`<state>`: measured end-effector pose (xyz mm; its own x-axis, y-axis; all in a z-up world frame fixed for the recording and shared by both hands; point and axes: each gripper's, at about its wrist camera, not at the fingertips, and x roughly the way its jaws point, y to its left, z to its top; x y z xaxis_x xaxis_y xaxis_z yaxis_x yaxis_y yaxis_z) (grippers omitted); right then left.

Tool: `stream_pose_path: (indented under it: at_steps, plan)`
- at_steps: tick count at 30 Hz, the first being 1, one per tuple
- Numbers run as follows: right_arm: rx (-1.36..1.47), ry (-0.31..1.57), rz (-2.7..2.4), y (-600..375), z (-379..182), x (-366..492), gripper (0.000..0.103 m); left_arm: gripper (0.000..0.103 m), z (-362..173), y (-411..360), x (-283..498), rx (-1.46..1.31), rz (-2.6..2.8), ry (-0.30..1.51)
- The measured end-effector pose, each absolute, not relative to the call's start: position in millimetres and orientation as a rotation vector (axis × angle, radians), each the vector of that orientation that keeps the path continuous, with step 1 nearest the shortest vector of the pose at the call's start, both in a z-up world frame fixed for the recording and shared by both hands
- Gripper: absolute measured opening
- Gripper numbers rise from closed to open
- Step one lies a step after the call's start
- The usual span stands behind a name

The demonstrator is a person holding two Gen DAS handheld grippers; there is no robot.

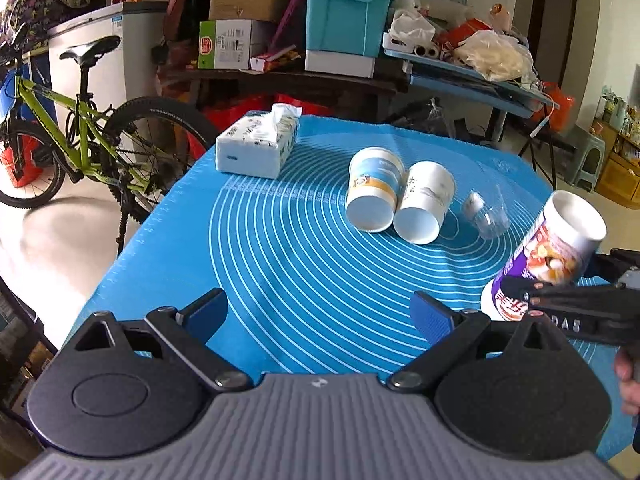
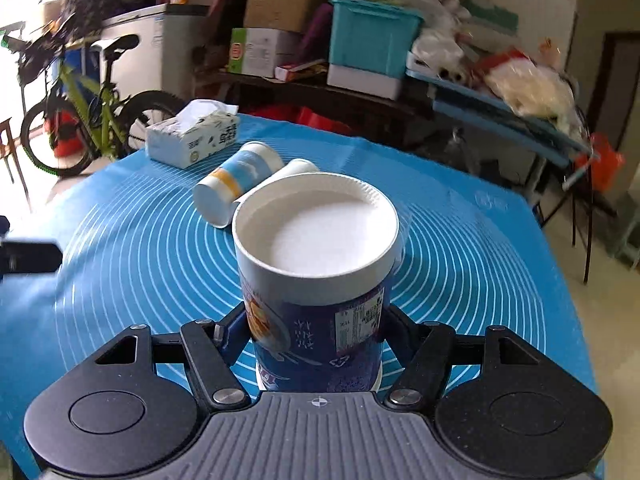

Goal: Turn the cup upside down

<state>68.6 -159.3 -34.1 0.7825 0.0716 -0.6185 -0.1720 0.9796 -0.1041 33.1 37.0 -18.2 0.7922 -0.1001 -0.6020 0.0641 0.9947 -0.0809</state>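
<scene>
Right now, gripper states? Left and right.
Left gripper: open, holding nothing.
Right gripper: closed on the purple cup, tilted above the mat.

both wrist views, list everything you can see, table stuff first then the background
purple cup: 1, purple and white, base up, in the right gripper
paper cups: 2, white with print, lying side by side mid-mat
clear plastic cup: 1, transparent, lying right of them
tissue pack: 1, white, far left of mat
mat: 1, blue with white rings, covers table
bicycle: 1, green, left background
storage bin: 1, teal, back shelf
left gripper: open, empty, above mat
right gripper: shut on purple cup
</scene>
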Motion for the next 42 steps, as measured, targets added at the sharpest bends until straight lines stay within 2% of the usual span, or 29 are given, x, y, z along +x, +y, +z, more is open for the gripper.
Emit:
stream_pose_path:
  at_steps: [9,15,18,20,22,23,29,42]
  plan:
    - [-0.087,0.674,0.108,-162.0,-36.2,78.3,0.068,0.097,-21.4,35.7,31.5,-0.076,-0.098,0.656]
    - [-0.099,0.671,0.095,-157.6,-37.3,78.5,0.075,0.097,-20.6,39.3,31.9,-0.091,-0.087,0.669]
    - [-0.086,0.671,0.084,-157.3,-34.8,77.5,0.081,0.097,-18.2,38.9,30.3,-0.078,-0.093,0.670]
    - [-0.071,0.664,0.072,-158.3,-30.4,73.2,0.088,0.097,-16.4,37.6,29.7,-0.063,-0.103,0.677]
    - [-0.041,0.648,0.073,-160.4,-25.4,66.5,0.099,0.097,-14.9,35.9,27.9,-0.044,-0.118,0.682]
    - [-0.028,0.640,0.068,-161.8,-22.8,61.9,0.100,0.097,-14.0,35.2,26.7,-0.038,-0.123,0.681]
    - [0.040,0.619,0.050,-171.8,-13.6,30.7,0.103,0.097,-8.0,29.3,14.9,-0.036,-0.160,0.669]
    - [0.081,0.604,0.036,-192.8,-0.7,-41.6,0.103,0.097,-5.7,10.0,-10.5,0.004,-0.199,0.662]
